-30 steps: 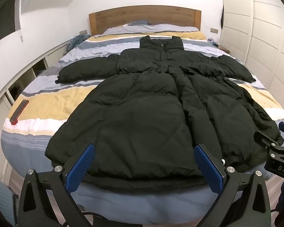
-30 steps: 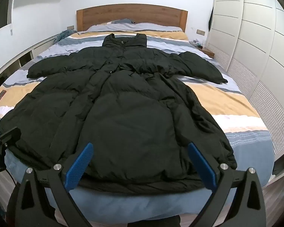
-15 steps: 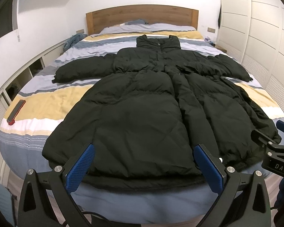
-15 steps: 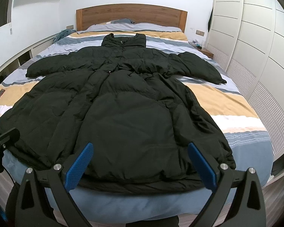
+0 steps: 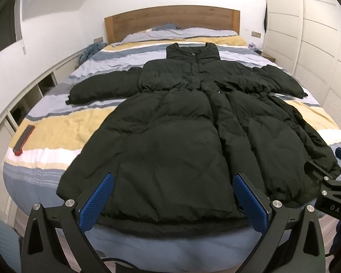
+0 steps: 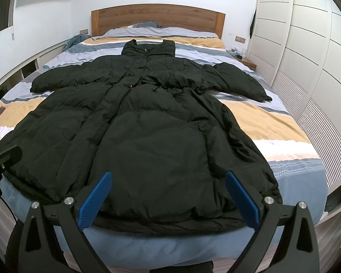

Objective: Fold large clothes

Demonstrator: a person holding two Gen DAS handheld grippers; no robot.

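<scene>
A long black puffer coat [image 5: 181,136] [image 6: 147,141] lies spread flat on the bed, collar toward the headboard, both sleeves stretched out sideways, hem at the foot edge. My left gripper [image 5: 174,201] hovers open just short of the hem's left half, nothing between its blue pads. My right gripper [image 6: 168,199] hovers open before the hem's right half, also holding nothing. Part of the right gripper's black frame shows at the right edge of the left wrist view, and the left one's frame at the left edge of the right wrist view.
The bed [image 5: 56,122] has a striped blue, yellow and white cover and a wooden headboard [image 6: 156,16]. A red-edged phone [image 5: 23,140] lies near the bed's left side. Low cubby shelves run along the left wall, white wardrobe doors [image 6: 307,56] along the right.
Both grippers have drawn back and risen slightly; the coat sits a little farther and higher in each view. The coat has not moved.
</scene>
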